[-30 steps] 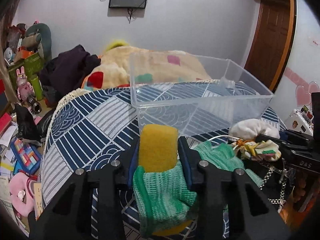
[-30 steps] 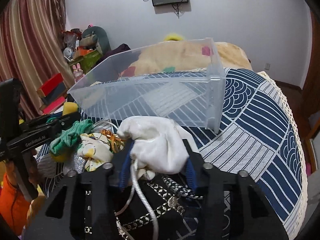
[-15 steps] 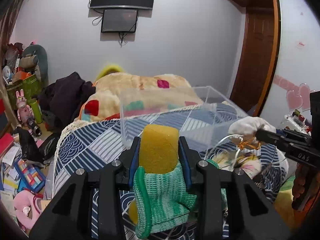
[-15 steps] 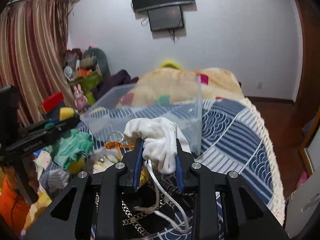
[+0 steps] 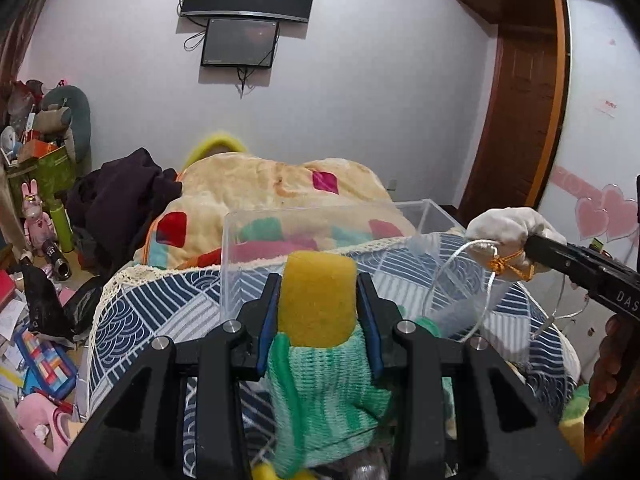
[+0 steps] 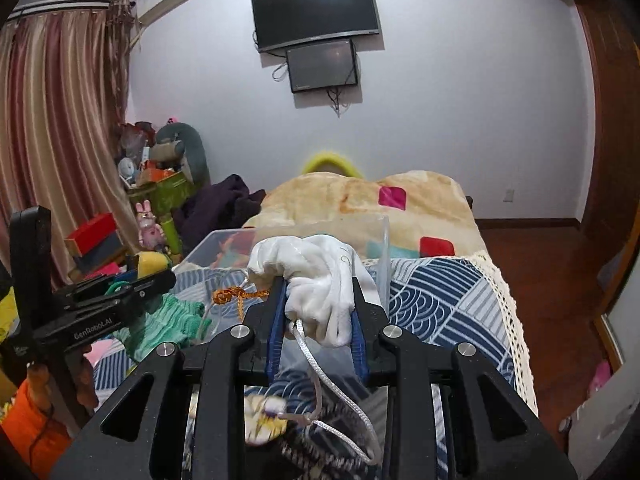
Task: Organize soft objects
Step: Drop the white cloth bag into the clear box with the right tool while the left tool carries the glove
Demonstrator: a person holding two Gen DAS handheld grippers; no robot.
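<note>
My left gripper [image 5: 318, 300] is shut on a yellow sponge [image 5: 316, 300] wrapped in a green knit cloth [image 5: 324, 396], held above the bed in front of the clear plastic bin [image 5: 280, 220]. My right gripper [image 6: 318, 316] is shut on a white cloth pouch [image 6: 316, 280] with a white cord [image 6: 332, 392] and an orange tassel [image 6: 236, 294] hanging from it, raised near the bin [image 6: 384, 248]. In the left wrist view the pouch [image 5: 506, 228] and right gripper [image 5: 532, 250] sit at the bin's right side. In the right wrist view the left gripper [image 6: 160, 276] is at the left.
The bin stands on a blue and white patterned bedspread [image 5: 168, 312]. A cream blanket [image 5: 280, 184] and dark clothes [image 5: 120, 196] lie behind it. Toys and boxes [image 5: 36, 360] clutter the floor at the left. Small soft items [image 6: 264, 420] lie under the right gripper.
Both grippers have risen with their loads, lifting them off the bedspread to about the height of the bin's rim. The cord and tassel now hang free.
</note>
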